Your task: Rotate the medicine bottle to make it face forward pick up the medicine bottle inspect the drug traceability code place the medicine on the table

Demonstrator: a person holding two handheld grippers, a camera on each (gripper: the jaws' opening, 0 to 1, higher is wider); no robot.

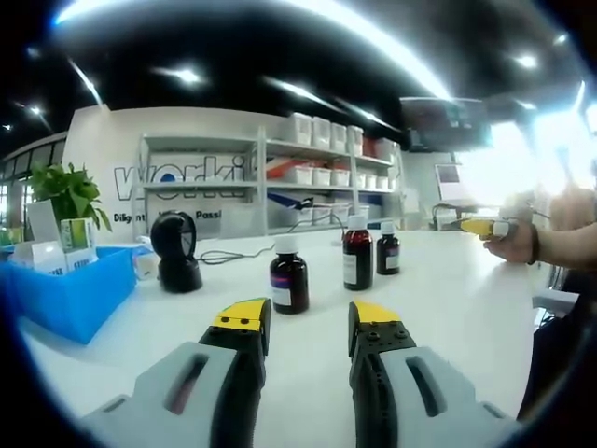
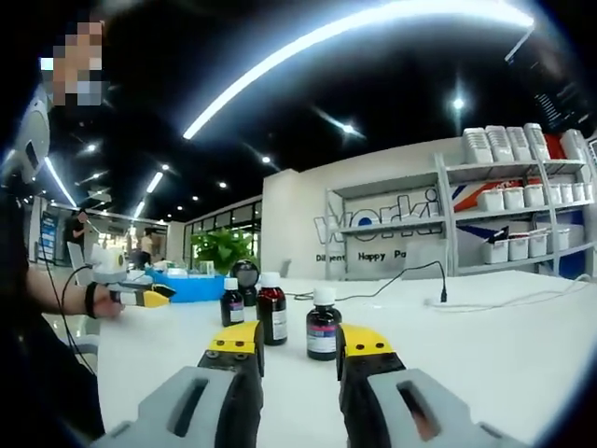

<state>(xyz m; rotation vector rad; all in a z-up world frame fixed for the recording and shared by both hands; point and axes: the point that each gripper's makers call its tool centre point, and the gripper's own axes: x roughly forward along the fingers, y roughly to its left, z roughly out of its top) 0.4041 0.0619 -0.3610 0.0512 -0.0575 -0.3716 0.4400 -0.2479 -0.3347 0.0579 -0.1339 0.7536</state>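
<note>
Both claws empty, nothing gripped yet. Left claw sits low over the white worktop, jaws apart with bare surface showing between them. Right claw likewise has jaws apart; in the right gripper view the nearest medicine bottle stands just ahead of its tips, roughly in line with the gap.

Three dark brown bottles with white caps stand upright on the worktop, no contact with either claw. In the left gripper view: one closest, a taller one behind and to its right, a third just beside the taller one. Labels too small to read, so the code's facing cannot be told.

Risks, judged from here:
- Bottles are narrow and tall. An off-centre push during rotation likely tips one rather than turns it.
- The two rear bottles are close together. Reaching for either may clip its neighbour with an outer jaw.
- Smooth rounded body, so a pinch off the centreline could squirt the bottle out sideways; a grip on the cap may let it swing.
- Black scanner with trailing cable sits left of the bottles, blue bin further left. A wide left-claw sweep could snag the cable.
- Both claws approach the same cluster from opposite sides; collision is possible if they close in together.
</note>
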